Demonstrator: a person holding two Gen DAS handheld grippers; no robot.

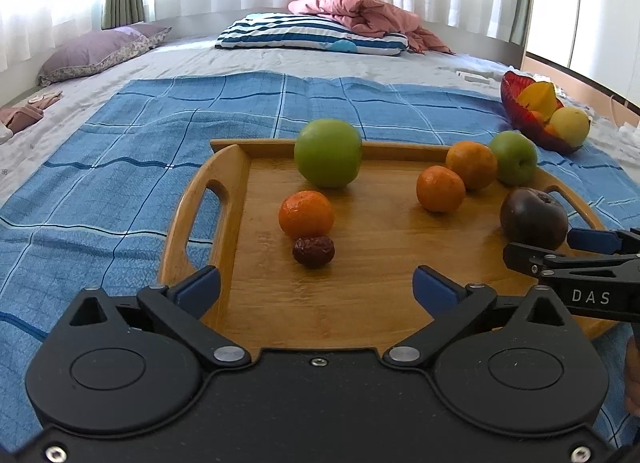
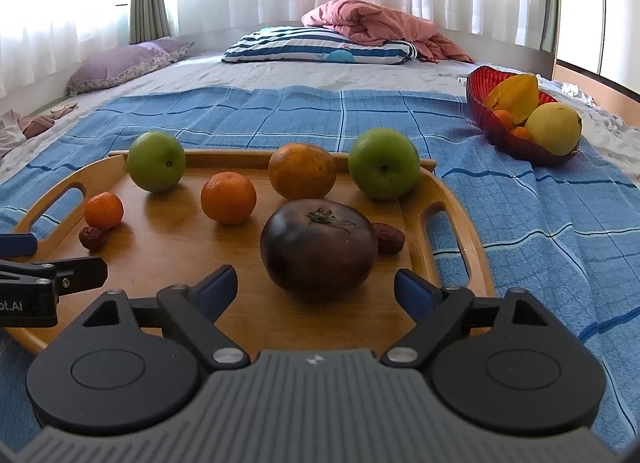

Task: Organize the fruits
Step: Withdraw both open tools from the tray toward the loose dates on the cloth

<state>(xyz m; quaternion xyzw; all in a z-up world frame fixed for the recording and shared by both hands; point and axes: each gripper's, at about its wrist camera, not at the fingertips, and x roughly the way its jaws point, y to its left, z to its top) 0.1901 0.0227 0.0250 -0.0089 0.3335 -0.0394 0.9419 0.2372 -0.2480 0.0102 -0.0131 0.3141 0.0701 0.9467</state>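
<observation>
Mostly fruit on tray [image 2: 452, 199], bowl [image 2: 480, 111] (w/ fruit)

Right wrist view: tray [image 2: 448, 199] sits centre-left on the blanket [image 2: 540, 223], tomato [image 2: 319, 249] at its lower centre with a date [image 2: 389, 238] just right of it. Two apples [image 2: 156, 162] and oranges [image 2: 228, 197] line the tray's upper part. Bowl [image 2: 480, 103] of fruit upper right, off the tray.

2 green apples [image 2: 156, 167], 3 orange mandarins [image 2: 228, 197] and a dark purple tomato [image 2: 319, 249] on a light-brown wooden tray [image 2: 168, 247]; blue checked blanket [image 2: 540, 231]; red bowl [image 2: 480, 103].
</observation>
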